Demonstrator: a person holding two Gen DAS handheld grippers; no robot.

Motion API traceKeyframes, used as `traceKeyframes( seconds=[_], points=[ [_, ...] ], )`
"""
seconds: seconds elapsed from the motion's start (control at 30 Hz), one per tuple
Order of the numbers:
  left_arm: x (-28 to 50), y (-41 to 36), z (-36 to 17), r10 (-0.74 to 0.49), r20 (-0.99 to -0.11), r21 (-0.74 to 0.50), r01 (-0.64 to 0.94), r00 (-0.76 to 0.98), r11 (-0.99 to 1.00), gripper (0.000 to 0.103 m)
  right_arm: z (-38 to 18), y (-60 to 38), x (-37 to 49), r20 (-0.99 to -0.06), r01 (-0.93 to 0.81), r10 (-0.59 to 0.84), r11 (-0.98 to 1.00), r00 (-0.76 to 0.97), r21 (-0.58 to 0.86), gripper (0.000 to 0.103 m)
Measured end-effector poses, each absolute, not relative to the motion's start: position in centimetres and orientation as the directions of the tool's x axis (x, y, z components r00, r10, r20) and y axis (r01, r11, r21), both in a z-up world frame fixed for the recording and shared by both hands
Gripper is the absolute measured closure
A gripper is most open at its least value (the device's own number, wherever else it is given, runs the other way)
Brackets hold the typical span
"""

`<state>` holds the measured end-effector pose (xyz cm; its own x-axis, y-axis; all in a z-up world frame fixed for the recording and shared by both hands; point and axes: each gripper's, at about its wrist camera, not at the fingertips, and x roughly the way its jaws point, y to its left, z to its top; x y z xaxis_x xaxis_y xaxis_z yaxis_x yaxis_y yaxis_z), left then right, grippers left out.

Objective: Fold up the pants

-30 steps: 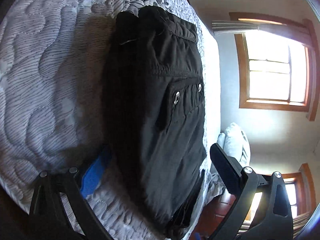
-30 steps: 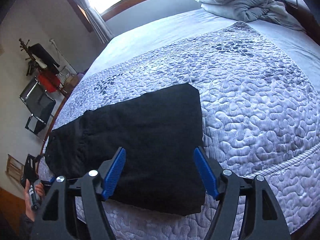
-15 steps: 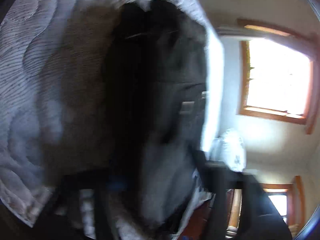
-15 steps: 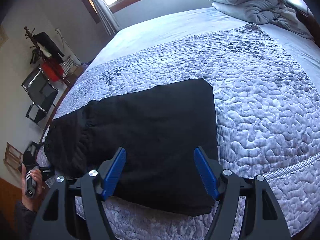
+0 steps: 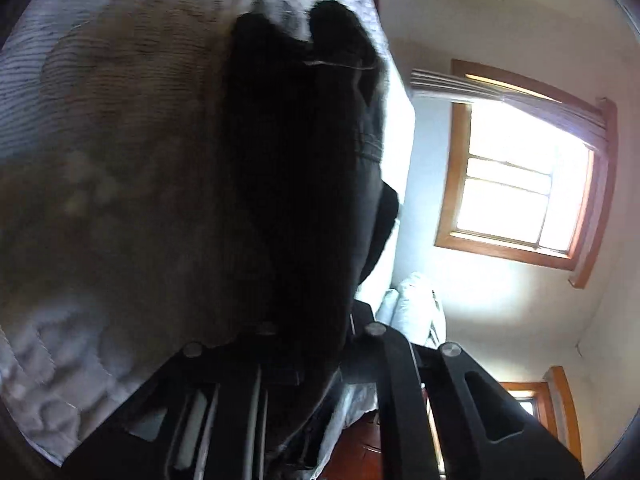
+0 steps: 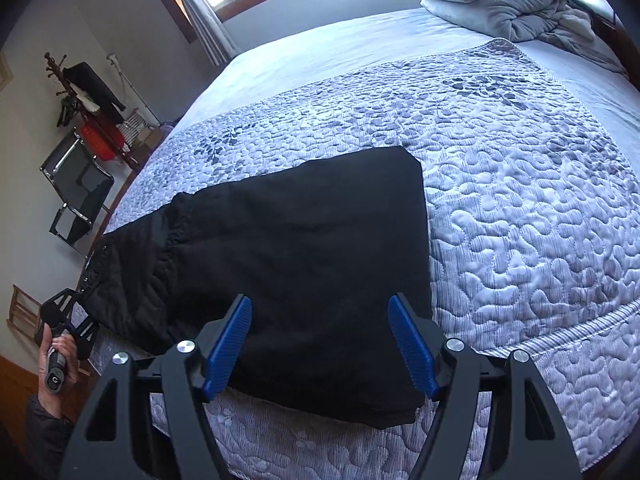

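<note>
Black pants (image 6: 304,264) lie folded across the quilted bed (image 6: 520,208), their waist end at the left. My left gripper (image 6: 82,300) sits at that waist end by the bed's left edge, held by a hand (image 6: 60,352). In the left wrist view its jaws (image 5: 312,332) are shut on the dark fabric, and the pants (image 5: 296,184) rise bunched in front of the camera. My right gripper (image 6: 319,300) hovers open over the folded end near the bed's front edge, blue pads (image 6: 412,344) apart and gripping nothing.
A rolled grey duvet (image 6: 500,4) lies at the head of the bed. Beside the bed's left side stand a black chair (image 6: 76,184) and a coat rack (image 6: 80,92). A bright window (image 5: 516,184) fills the wall beyond the bed.
My left gripper went from wide open around the waist end to shut on the fabric, and the pants there bunched and lifted a little. The right gripper stayed open and almost still.
</note>
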<state>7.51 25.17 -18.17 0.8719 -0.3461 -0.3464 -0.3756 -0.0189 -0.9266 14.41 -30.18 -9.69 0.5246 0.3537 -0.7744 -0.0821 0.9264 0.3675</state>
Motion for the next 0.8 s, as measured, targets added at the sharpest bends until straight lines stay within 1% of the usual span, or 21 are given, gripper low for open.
traceKeyframes(
  seconds=[0.37, 0.67, 0.8],
  points=[
    [11.5, 20.7, -10.5, -0.365, -0.276, -0.959, -0.23, 0.889, 0.166, 0.094, -10.0, -31.7, 14.0, -0.765, -0.042, 0.36, 0.915, 0.535, 0.401, 0.03],
    [14.1, 15.5, -5.0, -0.395, -0.297, -0.908, -0.129, 0.87, 0.399, 0.092, -10.1, -33.6, 13.6, -0.753, 0.001, 0.352, 0.906, 0.555, 0.424, 0.03],
    [14.9, 12.4, -2.6, -0.415, -0.323, -0.857, -0.077, 0.85, 0.51, 0.091, -10.3, -34.4, 13.5, -0.743, 0.017, 0.359, 0.895, 0.565, 0.446, 0.03]
  ],
)
